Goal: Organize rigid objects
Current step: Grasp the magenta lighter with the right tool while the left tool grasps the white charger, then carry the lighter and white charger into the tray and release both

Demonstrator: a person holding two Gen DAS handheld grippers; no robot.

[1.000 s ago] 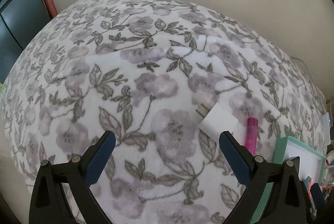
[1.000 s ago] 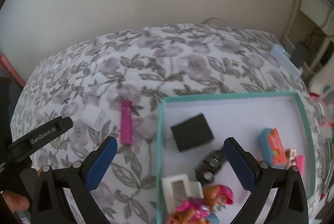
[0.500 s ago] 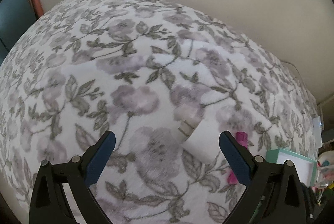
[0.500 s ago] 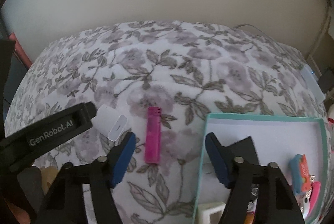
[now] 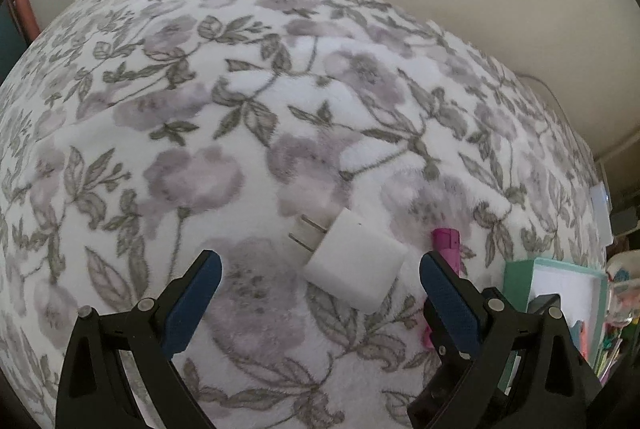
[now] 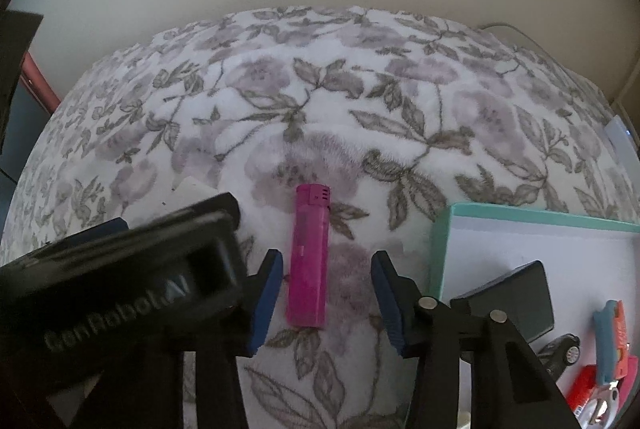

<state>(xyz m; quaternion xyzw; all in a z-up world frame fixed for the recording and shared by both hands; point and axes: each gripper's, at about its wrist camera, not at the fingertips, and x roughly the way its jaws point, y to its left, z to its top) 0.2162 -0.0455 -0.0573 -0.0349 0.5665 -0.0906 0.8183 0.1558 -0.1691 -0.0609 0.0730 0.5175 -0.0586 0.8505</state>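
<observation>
Both grippers hover low over a floral blanket (image 5: 224, 157), each with its jaws apart and empty. Spread wide, the left gripper (image 5: 320, 275) frames a white charger plug (image 5: 354, 271), which lies flat on the blanket between the blue fingers (image 5: 192, 299) without touching either; its two prongs point up and to the left. At a narrower spread, the right gripper (image 6: 326, 303) straddles a pink lighter (image 6: 309, 255) that lies lengthwise between its fingers, cap end away from the camera, clear of both pads. Just to the right of the lighter sits a teal-rimmed tray (image 6: 440, 245) holding a black box (image 6: 516, 299), a small toy car (image 6: 560, 349) and an orange-and-blue item (image 6: 610, 341). From the right wrist camera, the left gripper's black body crosses the lower left.
</observation>
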